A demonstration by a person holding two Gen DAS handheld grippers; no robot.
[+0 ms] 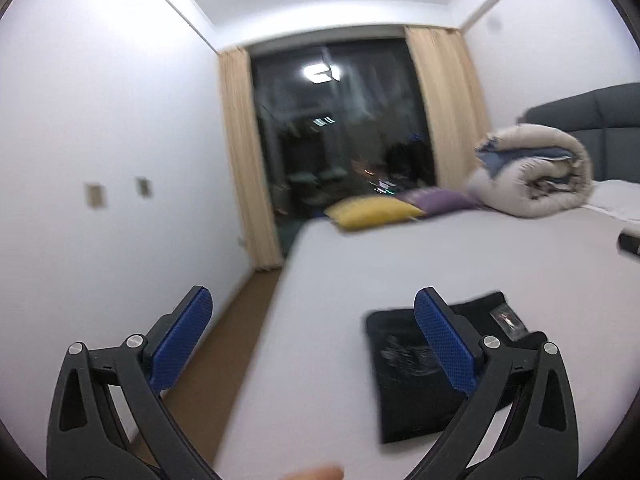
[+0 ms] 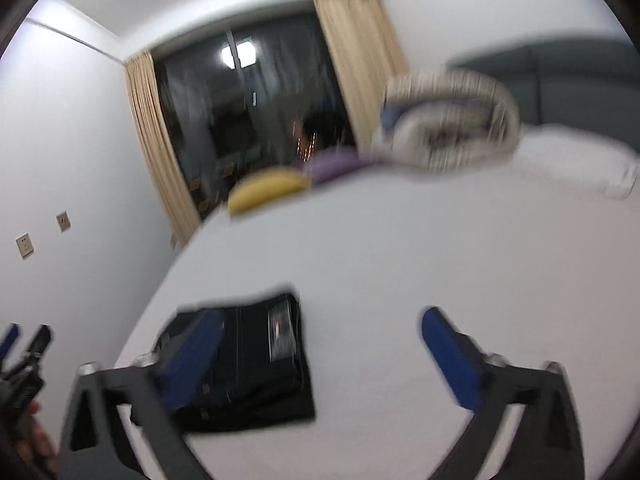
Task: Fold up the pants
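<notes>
I've got the pants (image 1: 416, 372) lying folded on the bed (image 1: 460, 248), near its front-left corner. Left gripper (image 1: 313, 312) hangs spread wide in front of them, its left finger over the floor (image 1: 224, 344), its right finger over the pants. Right gripper (image 2: 320, 330) is also spread, its left finger over the pants, its right one over bare bed. Far end of the bed: two cushions (image 1: 372, 210) side by side, rolled duvet (image 1: 532, 172) to their right, pillow (image 2: 576, 164) right of that, headboard (image 1: 592, 120) behind. Window (image 1: 340, 128) is behind the cushions, a curtain (image 1: 248, 156) on each side. Wall (image 1: 100, 120) on the left carries two sockets (image 1: 95, 195).
</notes>
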